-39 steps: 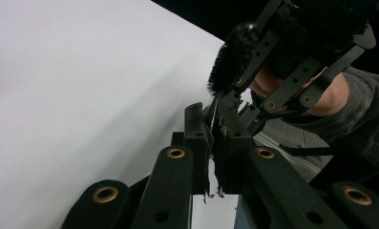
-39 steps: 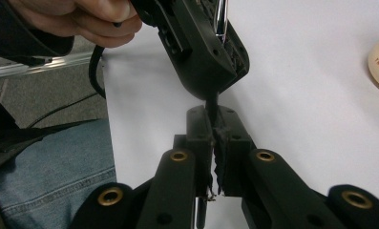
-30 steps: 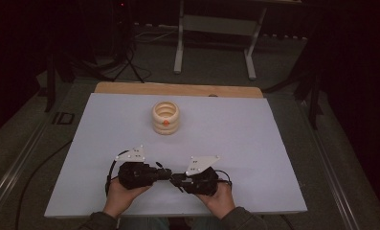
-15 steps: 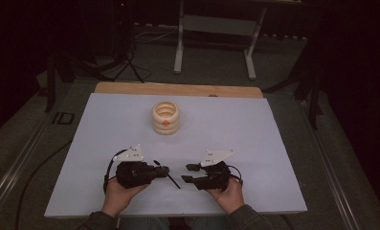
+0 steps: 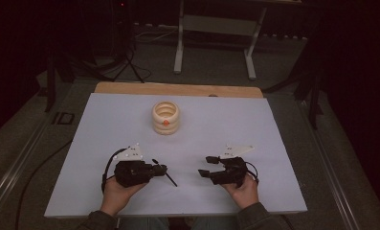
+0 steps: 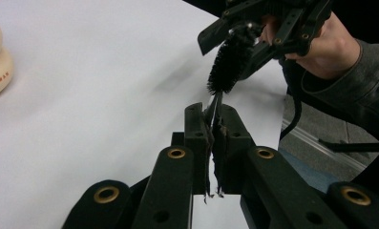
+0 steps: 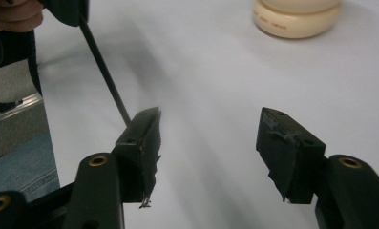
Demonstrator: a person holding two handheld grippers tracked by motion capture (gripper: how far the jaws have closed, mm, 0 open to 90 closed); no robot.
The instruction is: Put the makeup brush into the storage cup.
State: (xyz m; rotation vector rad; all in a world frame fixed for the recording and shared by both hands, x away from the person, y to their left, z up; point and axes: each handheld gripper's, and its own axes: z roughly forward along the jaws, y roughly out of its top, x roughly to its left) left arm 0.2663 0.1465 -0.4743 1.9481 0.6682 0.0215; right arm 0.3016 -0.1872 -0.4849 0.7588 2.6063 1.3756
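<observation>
Moved: right claw (image 5: pixel 203 173) has drawn away from the left claw (image 5: pixel 164 168) since a second ago, when the two met nose to nose; its jaws have just been opening, with nothing between them; left claw has kept its place
Left claw: pressed together on the thin handle of a black brush (image 6: pixel 229 61); in the left gripper view the handle runs up from between the jaws to the bristles
Right claw: spread, pads bare, above the white tabletop (image 5: pixel 273 139); in the right gripper view the brush's stem (image 7: pixel 103 71) slants down beside its left jaw, apart from the pads
Brush: pinched in the left claw, sticking out of its tip toward the right claw; in the high view its free end (image 5: pixel 170 178) sits between the two claws, closer to the left
Ring stack: cream, ribbed (image 5: pixel 166 117); well beyond both claws, toward the far side of the tabletop, roughly ahead of the left claw
Hands: left hand (image 5: pixel 116 194) and right hand (image 5: pixel 245 189) hold the claws' bodies from the near edge
</observation>
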